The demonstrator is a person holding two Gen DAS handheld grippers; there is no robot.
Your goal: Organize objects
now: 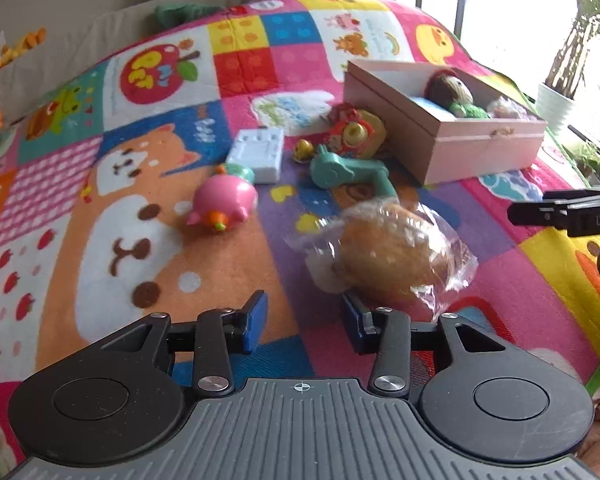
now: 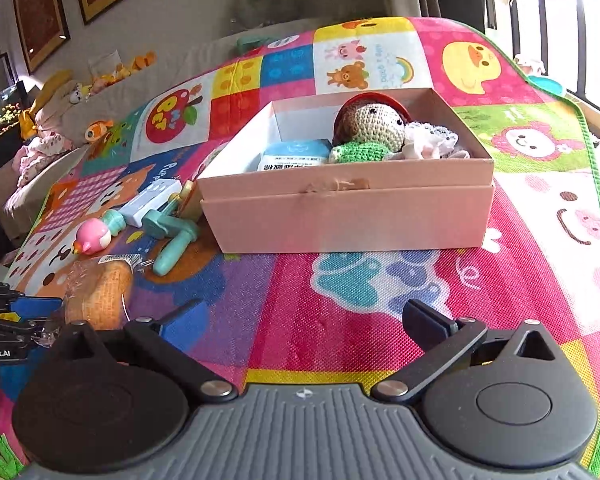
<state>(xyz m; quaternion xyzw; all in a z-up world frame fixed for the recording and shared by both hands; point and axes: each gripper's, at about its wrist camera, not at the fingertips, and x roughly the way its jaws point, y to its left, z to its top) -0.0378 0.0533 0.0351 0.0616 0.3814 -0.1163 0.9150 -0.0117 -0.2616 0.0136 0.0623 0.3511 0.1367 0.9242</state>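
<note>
1. Toys lie scattered on the play mat: a wrapped bun sits just ahead of the left claw, touching its right finger but outside the gap.
2. Left claw is spread, nothing between its blue pads.
3. Farther ahead lie a pink pig toy and a teal toy.
4. Right claw is spread wide and empty; the pink box stands straight ahead (a crocheted doll inside).

Left tool open, wrapped bun ahead
</note>
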